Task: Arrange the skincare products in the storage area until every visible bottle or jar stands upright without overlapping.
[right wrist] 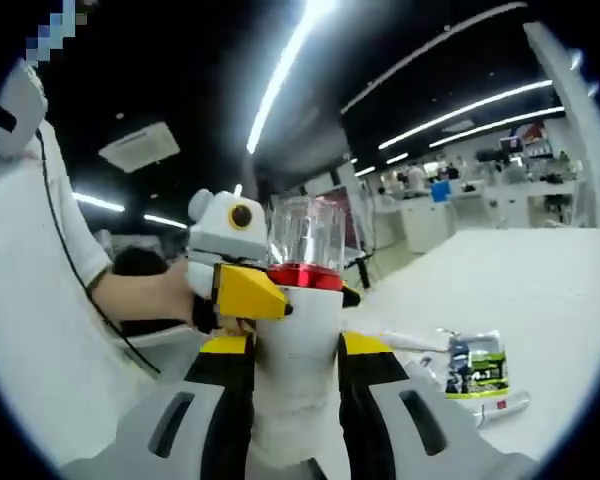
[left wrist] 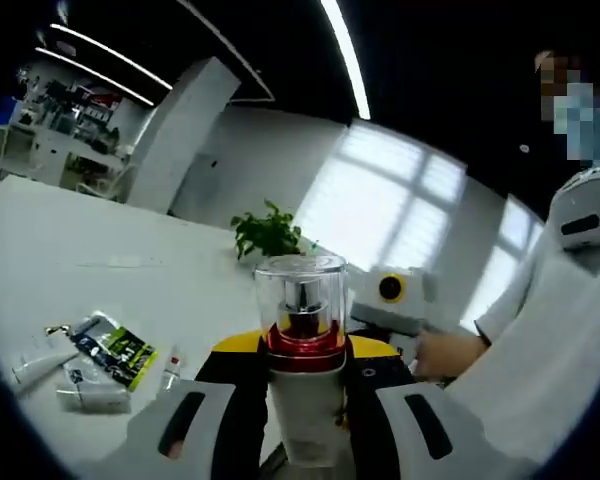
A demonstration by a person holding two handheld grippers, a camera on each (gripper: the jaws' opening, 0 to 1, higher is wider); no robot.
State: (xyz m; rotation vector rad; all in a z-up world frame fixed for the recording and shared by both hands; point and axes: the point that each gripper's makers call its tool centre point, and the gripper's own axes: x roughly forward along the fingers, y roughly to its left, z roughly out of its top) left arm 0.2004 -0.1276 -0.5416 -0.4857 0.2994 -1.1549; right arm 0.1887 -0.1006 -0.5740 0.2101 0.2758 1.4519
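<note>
A white bottle (left wrist: 302, 400) with a red collar and a clear cap stands up between my left gripper's (left wrist: 302, 362) yellow-tipped jaws, which are shut on its body. The right gripper view has the same bottle (right wrist: 298, 340) held between my right gripper's (right wrist: 294, 352) jaws, also shut on it. The bottle is lifted off the table. The right gripper (left wrist: 392, 300) comes in just behind the bottle in the left gripper view. In the right gripper view the left gripper (right wrist: 235, 275) sits against the bottle at collar height, a hand behind it.
Loose tubes and a green-black sachet (left wrist: 98, 362) lie on the white table (left wrist: 110, 240); the same sachet and tubes (right wrist: 475, 368) appear in the right gripper view. A small potted plant (left wrist: 268, 232) stands further back. A person in white (left wrist: 560, 330) stands close.
</note>
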